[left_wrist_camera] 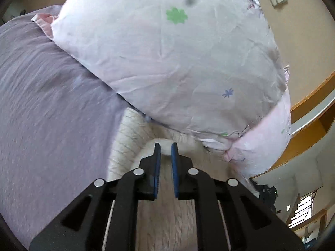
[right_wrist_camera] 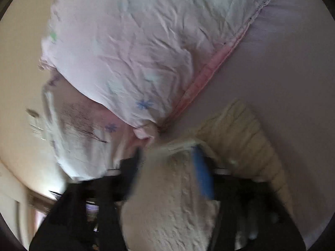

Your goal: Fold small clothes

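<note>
Lavender sheet (left_wrist_camera: 41, 104) spread under the pillow (left_wrist_camera: 167, 62), a soft, flat ground for folding on. Pillow itself propped against the wall in a flower print with a pink border, left where a bed keeps one, so any folding has to happen below it. Cream knit (left_wrist_camera: 125, 138) lying on the sheet just below the pillow's lower edge, one ribbed part nearly touching the pillow corner, the rest running back beneath both tools; seems partly gathered rather than laid out flat, so judged mid-fold. Left gripper (left_wrist_camera: 165, 161) pointing up at the pillow's lower edge over the knit, with a hem of the cloth sitting right at its tips, probably placed there to take that edge and carry it over. Blue pads (left_wrist_camera: 157, 163) drawn near each other with a narrow gap and cream cloth showing in it; cannot tell whether pinching or only poised. Right gripper (right_wrist_camera: 167, 150) below the pillow's pink corner, heavily blurred, fingers well apart with a thick bulge of knit between and over them, likely bunched there to bring one side across; cannot tell whether that bulk is truly clamped or merely draped. Next move calls for keeping the knit clear of the pillow so no fold catches beneath it.
</note>
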`<state>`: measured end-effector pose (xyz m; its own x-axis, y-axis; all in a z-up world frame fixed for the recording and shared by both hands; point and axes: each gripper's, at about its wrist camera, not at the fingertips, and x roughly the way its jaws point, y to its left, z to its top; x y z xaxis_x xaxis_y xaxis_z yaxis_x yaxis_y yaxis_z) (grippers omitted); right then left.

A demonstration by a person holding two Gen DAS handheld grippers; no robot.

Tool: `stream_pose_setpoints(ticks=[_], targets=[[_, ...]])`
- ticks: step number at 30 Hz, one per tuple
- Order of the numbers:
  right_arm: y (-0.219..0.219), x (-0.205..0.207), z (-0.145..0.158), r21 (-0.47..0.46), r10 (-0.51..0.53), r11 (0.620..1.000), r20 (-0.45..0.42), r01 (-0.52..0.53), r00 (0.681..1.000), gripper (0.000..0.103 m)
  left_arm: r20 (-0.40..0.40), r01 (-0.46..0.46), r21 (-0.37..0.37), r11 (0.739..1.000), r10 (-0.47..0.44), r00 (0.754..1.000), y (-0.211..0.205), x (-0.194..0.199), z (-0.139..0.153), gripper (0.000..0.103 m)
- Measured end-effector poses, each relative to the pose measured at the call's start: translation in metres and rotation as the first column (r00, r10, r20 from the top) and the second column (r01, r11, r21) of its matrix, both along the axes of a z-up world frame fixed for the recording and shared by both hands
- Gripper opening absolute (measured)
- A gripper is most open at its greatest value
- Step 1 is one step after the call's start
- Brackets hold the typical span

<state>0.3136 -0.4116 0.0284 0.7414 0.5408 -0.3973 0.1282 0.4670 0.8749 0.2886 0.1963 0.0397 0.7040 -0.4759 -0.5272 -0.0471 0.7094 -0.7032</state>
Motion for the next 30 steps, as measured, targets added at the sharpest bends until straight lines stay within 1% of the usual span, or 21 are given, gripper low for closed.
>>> stream_pose_setpoints(ticks=[1, 2, 3, 4, 7, 10, 13, 14, 15, 16, 17, 18, 19, 20, 21, 22, 24, 25, 27, 29, 30], targets=[[-0.002, -0.005, 0.006, -0.018, -0.008, 1.000, 0.048, 0.009, 0.999, 0.084, 0.010, -0.004, 0.037, 0.999, 0.003, 1.000, 0.003, -0.007, 0.004, 0.038], [-0.005, -0.012, 0.012, -0.046, -0.025, 0.999, 0.081, 0.029, 0.996, 0.091, 0.014, -0.008, 0.060, 0.998, 0.007, 1.000, 0.004, -0.014, 0.005, 0.047], [-0.007, -0.016, 0.018, -0.062, -0.036, 0.997, 0.106, 0.042, 0.994, 0.094, 0.011, -0.003, 0.083, 0.997, 0.002, 1.000, 0.004, -0.022, 0.007, 0.061], [-0.010, -0.021, 0.025, -0.066, -0.034, 0.997, 0.146, 0.044, 0.989, 0.094, 0.005, 0.010, 0.100, 0.995, -0.010, 1.000, 0.001, -0.026, 0.008, 0.066], [-0.013, -0.026, 0.030, -0.087, -0.030, 0.995, 0.179, 0.046, 0.983, 0.094, -0.033, 0.057, 0.166, 0.984, -0.052, 0.998, -0.008, -0.030, 0.007, 0.077], [-0.011, -0.022, 0.028, -0.100, -0.012, 0.995, 0.167, 0.029, 0.986, 0.094, -0.099, 0.107, 0.245, 0.964, -0.085, 0.991, -0.020, -0.026, -0.006, 0.078], [-0.005, -0.019, 0.023, -0.097, -0.006, 0.995, 0.163, 0.022, 0.987, 0.094, -0.162, 0.140, 0.256, 0.956, -0.100, 0.982, -0.022, -0.020, -0.021, 0.076], [-0.005, -0.020, 0.024, -0.096, -0.007, 0.995, 0.167, 0.023, 0.986, 0.094, -0.144, 0.131, 0.266, 0.955, -0.095, 0.985, -0.023, -0.021, -0.020, 0.075], [-0.008, -0.022, 0.024, -0.096, -0.007, 0.995, 0.172, 0.024, 0.985, 0.094, -0.152, 0.142, 0.259, 0.955, -0.105, 0.983, -0.025, -0.017, -0.023, 0.070], [-0.008, -0.023, 0.024, -0.094, -0.008, 0.995, 0.176, 0.025, 0.984, 0.094, -0.149, 0.135, 0.248, 0.959, -0.100, 0.984, -0.025, -0.015, -0.023, 0.061], [-0.009, -0.023, 0.025, -0.092, -0.007, 0.995, 0.180, 0.024, 0.984, 0.094, -0.159, 0.133, 0.218, 0.967, -0.099, 0.982, -0.024, -0.013, -0.026, 0.060], [-0.009, -0.023, 0.025, -0.089, -0.004, 0.996, 0.181, 0.021, 0.984, 0.094, -0.162, 0.115, 0.169, 0.979, -0.088, 0.983, -0.020, -0.011, -0.029, 0.050], [-0.010, -0.023, 0.025, -0.085, -0.001, 0.996, 0.180, 0.017, 0.984, 0.095, -0.176, 0.108, 0.106, 0.988, -0.088, 0.980, -0.017, -0.007, -0.034, 0.033], [-0.010, -0.022, 0.025, -0.082, 0.001, 0.997, 0.178, 0.014, 0.984, 0.095, -0.197, 0.099, 0.018, 0.995, -0.094, 0.976, -0.011, -0.005, -0.043, 0.024], [-0.010, -0.022, 0.024, -0.076, 0.007, 0.997, 0.174, 0.006, 0.985, 0.095, -0.214, 0.081, -0.083, 0.993, -0.097, 0.972, -0.006, -0.003, -0.053, 0.022], [-0.010, -0.021, 0.024, -0.073, 0.010, 0.997, 0.171, 0.002, 0.985, 0.095, -0.213, 0.049, -0.179, 0.983, -0.087, 0.973, -0.001, -0.004, -0.061, 0.019], [-0.012, -0.022, 0.025, -0.062, 0.012, 0.998, 0.172, -0.001, 0.985, 0.095, -0.209, 0.022, -0.294, 0.956, -0.087, 0.974, 0.004, -0.008, -0.069, 0.017], [-0.014, -0.023, 0.025, -0.058, 0.008, 0.998, 0.176, 0.002, 0.984, 0.095, -0.190, 0.005, -0.414, 0.910, -0.092, 0.978, 0.005, -0.011, -0.075, 0.017], [-0.020, -0.026, 0.029, -0.050, -0.005, 0.999, 0.192, 0.015, 0.981, 0.095, -0.123, 0.019, -0.501, 0.865, -0.093, 0.988, -0.002, -0.015, -0.068, 0.016], [-0.025, -0.030, 0.033, -0.044, -0.017, 0.999, 0.210, 0.026, 0.978, 0.095, -0.046, 0.065, -0.530, 0.845, -0.105, 0.993, -0.021, -0.015, -0.050, 0.015], [-0.029, -0.032, 0.036, -0.042, -0.025, 0.999, 0.221, 0.035, 0.975, 0.095, 0.003, 0.108, -0.554, 0.826, -0.128, 0.992, -0.038, -0.014, -0.038, 0.015]])
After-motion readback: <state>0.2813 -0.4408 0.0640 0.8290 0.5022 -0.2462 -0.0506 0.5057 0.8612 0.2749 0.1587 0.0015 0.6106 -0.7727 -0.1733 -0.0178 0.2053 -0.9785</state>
